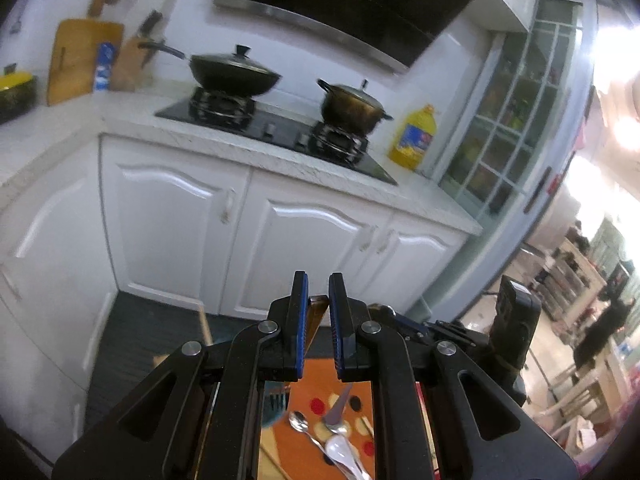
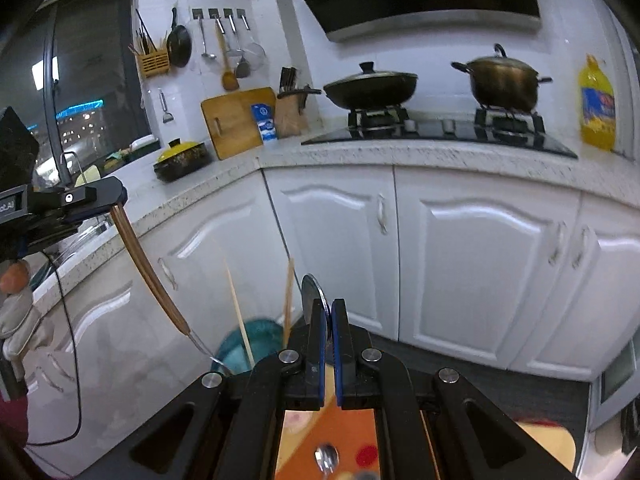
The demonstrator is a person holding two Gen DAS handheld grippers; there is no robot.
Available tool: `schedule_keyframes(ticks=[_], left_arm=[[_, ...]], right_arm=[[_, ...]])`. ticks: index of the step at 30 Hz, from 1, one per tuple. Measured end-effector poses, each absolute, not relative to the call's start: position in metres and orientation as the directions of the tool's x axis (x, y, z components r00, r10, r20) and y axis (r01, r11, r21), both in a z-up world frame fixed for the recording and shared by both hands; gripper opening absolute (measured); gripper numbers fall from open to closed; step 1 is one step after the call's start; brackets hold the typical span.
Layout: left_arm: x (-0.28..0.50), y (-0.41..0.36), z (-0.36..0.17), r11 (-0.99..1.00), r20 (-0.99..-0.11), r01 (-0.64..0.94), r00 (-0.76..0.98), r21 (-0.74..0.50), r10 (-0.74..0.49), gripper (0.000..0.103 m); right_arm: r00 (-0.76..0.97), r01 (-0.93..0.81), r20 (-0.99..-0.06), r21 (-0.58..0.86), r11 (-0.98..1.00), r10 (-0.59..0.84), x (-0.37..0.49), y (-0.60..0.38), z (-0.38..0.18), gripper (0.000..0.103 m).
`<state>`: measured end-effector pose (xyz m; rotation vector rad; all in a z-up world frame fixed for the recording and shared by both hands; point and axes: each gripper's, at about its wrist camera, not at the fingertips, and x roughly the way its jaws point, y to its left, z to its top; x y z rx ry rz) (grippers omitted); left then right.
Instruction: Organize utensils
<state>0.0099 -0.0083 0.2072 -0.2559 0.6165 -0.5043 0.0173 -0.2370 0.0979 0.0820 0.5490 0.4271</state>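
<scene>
Above the orange mat (image 1: 352, 396), I have both tongs lifted with a utensil each: my left gripper (image 1: 319, 304) is clamped on a brown-handled utensil (image 2: 144, 264), which hangs handle-up with its metal end just over the teal cup (image 2: 260, 340), and my right gripper (image 2: 328, 316) is pressed together on a spoon (image 2: 314, 290) with its bowl sticking up. I judge this the carry step, with spoons (image 1: 336, 440) and a fork (image 1: 277, 400) still on the mat. Next I should lower each utensil upright into the cup beside the chopsticks (image 2: 240, 312) before letting go.
</scene>
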Motion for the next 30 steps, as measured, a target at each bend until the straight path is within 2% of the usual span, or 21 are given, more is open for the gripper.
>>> schedule_keyframes(ticks=[9, 17, 30], left_arm=[[0.044, 0.017, 0.182, 0.898, -0.528, 0.280, 0.733, -0.339, -0.428, 0.009], [0.053, 0.022, 0.138, 0.914, -0.586, 0.229, 0.708, -0.336, -0.393, 0.009], [0.051, 0.006, 0.093, 0.924, -0.651, 0.198, 0.662, -0.326, -0.371, 0.009]], right_arm=[[0.811, -0.340, -0.480, 0.079, 0.937, 0.335, 0.059, -0.190, 0.093, 0.003], [0.798, -0.350, -0.528, -0.011, 0.937, 0.291, 0.072, -0.165, 0.050, 0.003], [0.662, -0.415, -0.633, 0.136, 0.899, 0.401, 0.072, -0.172, 0.009, 0.006]])
